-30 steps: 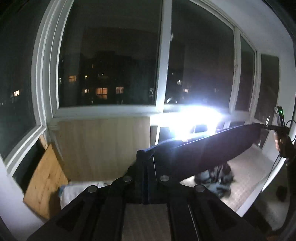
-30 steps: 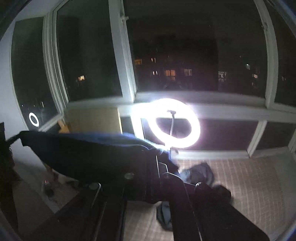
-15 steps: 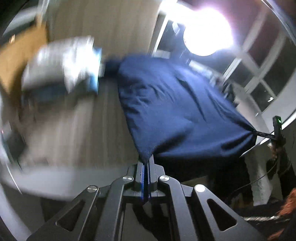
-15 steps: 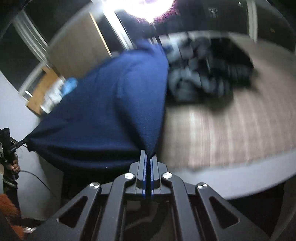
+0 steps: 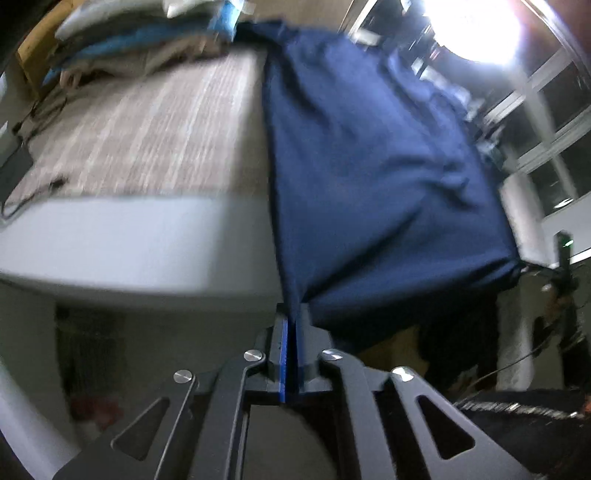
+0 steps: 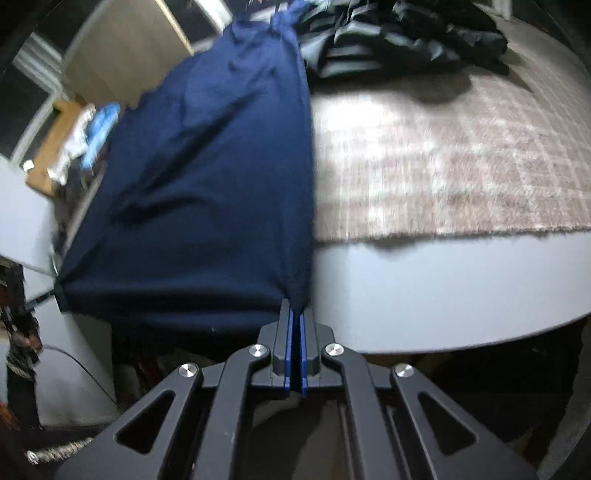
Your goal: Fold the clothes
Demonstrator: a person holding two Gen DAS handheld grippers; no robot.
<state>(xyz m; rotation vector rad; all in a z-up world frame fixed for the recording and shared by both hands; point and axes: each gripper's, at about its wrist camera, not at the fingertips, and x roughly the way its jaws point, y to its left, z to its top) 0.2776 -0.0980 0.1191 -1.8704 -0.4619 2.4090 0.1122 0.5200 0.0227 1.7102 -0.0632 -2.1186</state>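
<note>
Nearest the left wrist camera, the left gripper [image 5: 293, 317] has its jaws clenched on one near corner of the navy garment [image 5: 369, 155]; in the right wrist view the right gripper [image 6: 295, 314] is clamped on the other near corner, so the near hem is pulled taut between the two. From those corners the garment stretches away over the front edge of the bed [image 5: 110, 240] and across its mattress, its far end bunched and resting on the bed's beige checked cover [image 6: 443, 155]. Past the garment on the bed, to its left in the left wrist view, lies a stack of folded clothes [image 5: 129, 44] in beige, blue and white — just beside the garment's far end. To the garment's right in the right wrist view, a heap of dark clothes [image 6: 399, 33] sits on the cover, touching or nearly touching the bunched end. Beyond the bed, a bright lamp [image 5: 476, 29] glares in front of dark window panes. Both views are motion-blurred.
</note>
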